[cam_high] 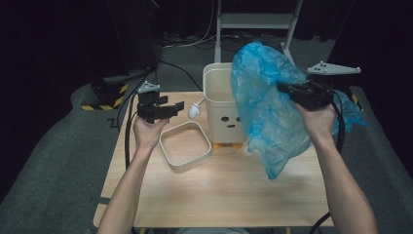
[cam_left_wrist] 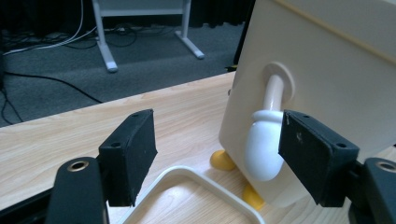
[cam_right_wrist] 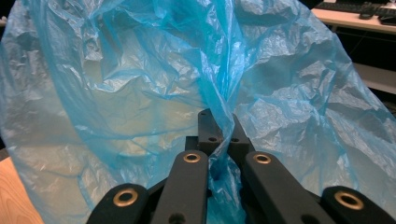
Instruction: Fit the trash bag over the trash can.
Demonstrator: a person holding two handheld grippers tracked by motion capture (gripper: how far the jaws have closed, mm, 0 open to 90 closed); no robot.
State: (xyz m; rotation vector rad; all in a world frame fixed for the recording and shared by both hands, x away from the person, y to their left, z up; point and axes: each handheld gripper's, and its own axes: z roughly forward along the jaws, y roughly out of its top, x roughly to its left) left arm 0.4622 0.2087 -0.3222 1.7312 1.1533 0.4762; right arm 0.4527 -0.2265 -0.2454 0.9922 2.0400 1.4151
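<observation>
We see a wooden tabletop (cam_high: 219, 185) on grey carpet (cam_high: 53, 156) (dark room); right hand-held gripper (cam_right_wrist: 219, 133) clamps the blue bag (cam_right_wrist: 140, 70), left hand-held gripper (cam_left_wrist: 217, 158) gapes beside the bin's white handle (cam_left_wrist: 264, 149).

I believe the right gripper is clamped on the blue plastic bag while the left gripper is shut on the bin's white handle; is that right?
Not quite. The left gripper is open: in the left gripper view its jaws stand wide apart, with the bin's white handle near one pad but not clamped. The rest holds: the right gripper is shut on the blue plastic bag, as the right gripper view shows.
</observation>
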